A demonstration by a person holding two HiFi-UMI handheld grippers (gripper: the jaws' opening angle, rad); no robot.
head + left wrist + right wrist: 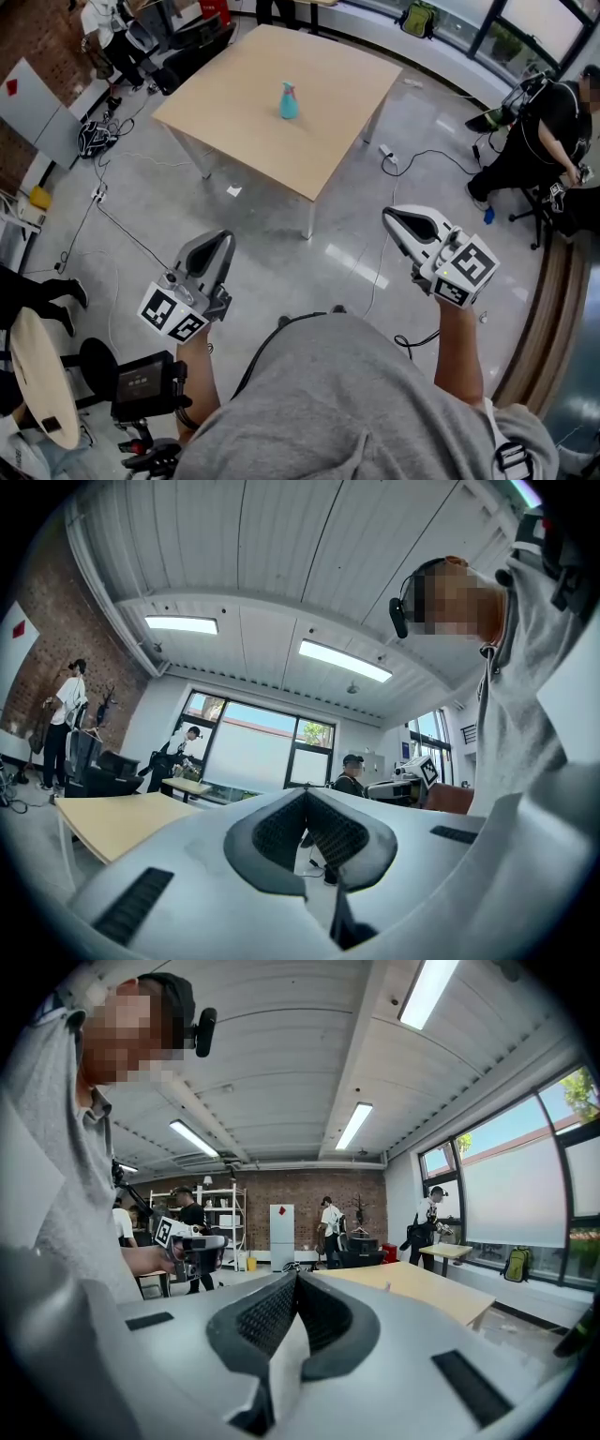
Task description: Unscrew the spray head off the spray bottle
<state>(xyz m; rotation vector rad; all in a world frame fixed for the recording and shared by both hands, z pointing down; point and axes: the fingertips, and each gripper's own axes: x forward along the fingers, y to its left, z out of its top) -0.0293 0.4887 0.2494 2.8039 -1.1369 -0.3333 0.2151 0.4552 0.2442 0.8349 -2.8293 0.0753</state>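
A small teal spray bottle [288,101] stands upright near the middle of a light wooden table [244,122], well ahead of me in the head view. My left gripper [219,242] is held low at the left, far short of the table, its jaws shut with nothing between them. On the right, my right gripper [397,220] is also shut and empty, equally far from the bottle. In the left gripper view the gripper [307,795] points up towards the ceiling and windows. The right gripper [294,1279] points across the room, with the table [422,1288] to its right.
Cables [412,159] trail over the grey floor beside the table. A seated person [539,141] is at the right, others stand at the far left [108,28]. A round stool top [42,375] and a black device [145,384] are at my lower left.
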